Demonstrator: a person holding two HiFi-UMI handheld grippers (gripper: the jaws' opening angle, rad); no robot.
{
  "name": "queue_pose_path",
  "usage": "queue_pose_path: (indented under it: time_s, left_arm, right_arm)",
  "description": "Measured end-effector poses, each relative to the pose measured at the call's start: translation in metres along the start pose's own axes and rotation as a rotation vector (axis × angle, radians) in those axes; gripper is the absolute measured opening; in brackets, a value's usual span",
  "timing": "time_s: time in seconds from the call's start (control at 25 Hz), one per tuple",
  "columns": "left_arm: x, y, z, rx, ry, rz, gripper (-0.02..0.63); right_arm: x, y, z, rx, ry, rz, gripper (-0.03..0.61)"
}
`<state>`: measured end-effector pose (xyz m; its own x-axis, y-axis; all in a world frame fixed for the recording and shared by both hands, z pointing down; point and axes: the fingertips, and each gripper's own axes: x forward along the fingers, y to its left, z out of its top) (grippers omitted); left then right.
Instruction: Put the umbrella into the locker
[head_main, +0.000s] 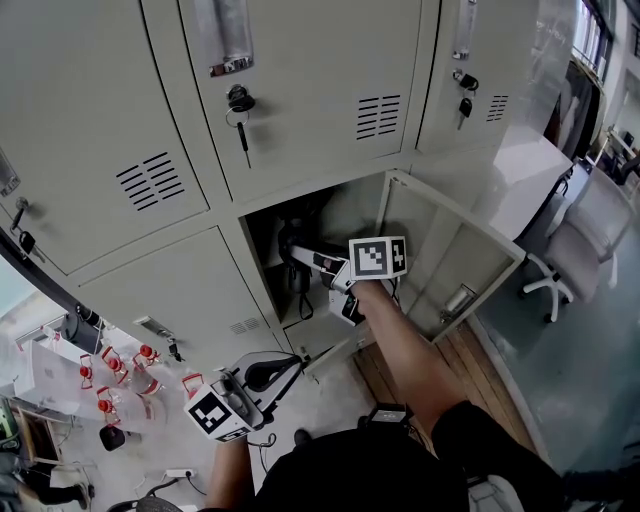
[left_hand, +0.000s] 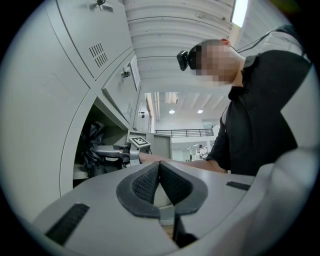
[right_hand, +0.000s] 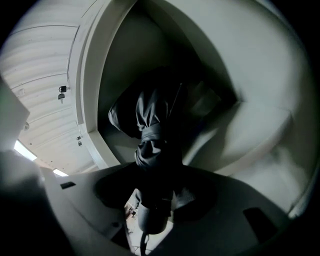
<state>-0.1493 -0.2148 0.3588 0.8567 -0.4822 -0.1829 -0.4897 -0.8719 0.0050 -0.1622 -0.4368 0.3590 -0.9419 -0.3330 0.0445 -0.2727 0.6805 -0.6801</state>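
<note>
The head camera looks steeply down the front of the pale grey metal lockers (head_main: 300, 90), with the open lower compartment (head_main: 345, 215) mid-frame at about arm's reach. The camera on the left hand-held gripper (left_hand: 160, 166) sits lower and further back. It is tilted a little upward and faces along the locker fronts toward the person's dark-clad torso and the ceiling. Both views take in the open compartment and the right hand-held gripper (head_main: 292, 256) with its black-and-white marker cube (head_main: 378, 258). The right hand-held gripper's camera is nearest, at the compartment's mouth and facing inward. A black folded fabric umbrella (right_hand: 150, 125) fills its centre. It shares only the compartment's inside with the other two.
</note>
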Motion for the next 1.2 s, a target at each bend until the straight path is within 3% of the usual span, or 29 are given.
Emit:
queue_pose_path:
  time_s: [0.64,0.84,0.96,1.2]
  left_arm:
    - [0.002,-0.007,-0.005,-0.024,0.004,-0.019,0.015]
    - [0.004,-0.01,-0.008,-0.035,0.007,-0.024,0.015]
    - [0.005,-0.012,-0.011,-0.042,0.009,-0.027,0.015]
    - [0.006,-0.014,-0.015,-0.049,0.015,-0.033,0.015]
  right_arm:
    - [0.017,-0.027,0.034,-0.055,-0.042,-0.12,0.218]
    - [0.017,-0.04,0.041,-0.155,-0.031,-0.221,0.212]
    - [0.022,-0.043,0.037,-0.283,0.024,-0.286,0.181]
    - [0.03,-0.036,0.036,-0.423,0.045,-0.306,0.183]
